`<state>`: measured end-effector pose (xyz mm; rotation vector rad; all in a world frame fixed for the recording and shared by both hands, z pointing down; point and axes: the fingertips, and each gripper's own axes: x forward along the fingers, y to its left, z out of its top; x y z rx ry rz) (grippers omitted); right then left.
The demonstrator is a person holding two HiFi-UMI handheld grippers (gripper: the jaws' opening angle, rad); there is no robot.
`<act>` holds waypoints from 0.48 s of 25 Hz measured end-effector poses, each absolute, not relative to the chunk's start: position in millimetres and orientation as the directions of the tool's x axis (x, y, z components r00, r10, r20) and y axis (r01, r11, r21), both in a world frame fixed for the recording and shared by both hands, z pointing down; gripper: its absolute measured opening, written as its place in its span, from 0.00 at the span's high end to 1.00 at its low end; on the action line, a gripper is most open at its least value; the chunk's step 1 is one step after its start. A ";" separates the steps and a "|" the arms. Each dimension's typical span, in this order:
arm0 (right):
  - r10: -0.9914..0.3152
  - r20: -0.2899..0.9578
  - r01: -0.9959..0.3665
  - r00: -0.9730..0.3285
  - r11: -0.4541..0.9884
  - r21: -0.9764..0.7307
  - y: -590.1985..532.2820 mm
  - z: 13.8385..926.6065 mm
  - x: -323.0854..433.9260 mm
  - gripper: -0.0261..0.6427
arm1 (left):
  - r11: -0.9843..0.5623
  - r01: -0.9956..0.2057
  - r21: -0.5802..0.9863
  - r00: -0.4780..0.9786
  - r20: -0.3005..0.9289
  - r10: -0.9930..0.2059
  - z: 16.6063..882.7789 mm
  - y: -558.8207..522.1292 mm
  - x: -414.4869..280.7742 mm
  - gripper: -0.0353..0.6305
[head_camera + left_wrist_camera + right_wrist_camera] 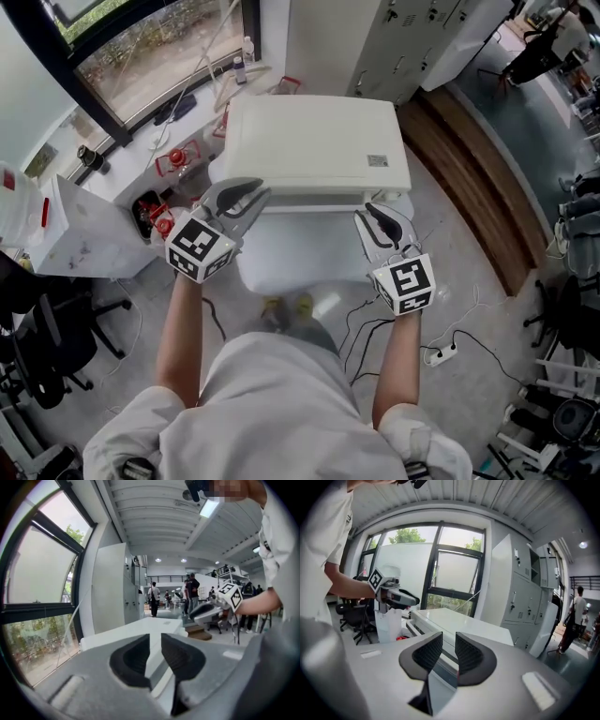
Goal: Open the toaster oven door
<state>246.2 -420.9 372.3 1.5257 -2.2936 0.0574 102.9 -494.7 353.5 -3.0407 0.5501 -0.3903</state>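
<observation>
A big white toaster oven stands in front of me, seen from above in the head view. Its front face drops away below the top's edge. My left gripper is at the front left corner of the top. My right gripper is at the front right. In the left gripper view the jaws stand a narrow gap apart, and the oven's white top shows through it. The right gripper's pads are likewise apart, over the oven's front edge. Neither pair presses on anything.
A window sill with red items and clutter lies to the left. Grey lockers stand behind the oven and a wooden step to the right. A power strip and cables lie on the floor. People stand far off.
</observation>
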 end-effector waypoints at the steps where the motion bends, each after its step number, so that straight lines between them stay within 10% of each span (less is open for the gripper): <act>1: -0.863 0.362 -0.879 -0.351 0.437 0.189 -422.1 376.8 247.0 0.86 | -0.947 -0.310 -0.080 0.908 0.269 -0.320 358.1 -491.3 108.2 0.84; 12: -0.656 0.601 -0.665 -0.456 0.701 0.260 -435.9 426.5 244.7 0.86 | -0.983 -0.081 -0.167 0.799 0.578 -0.164 415.3 -474.6 127.2 0.80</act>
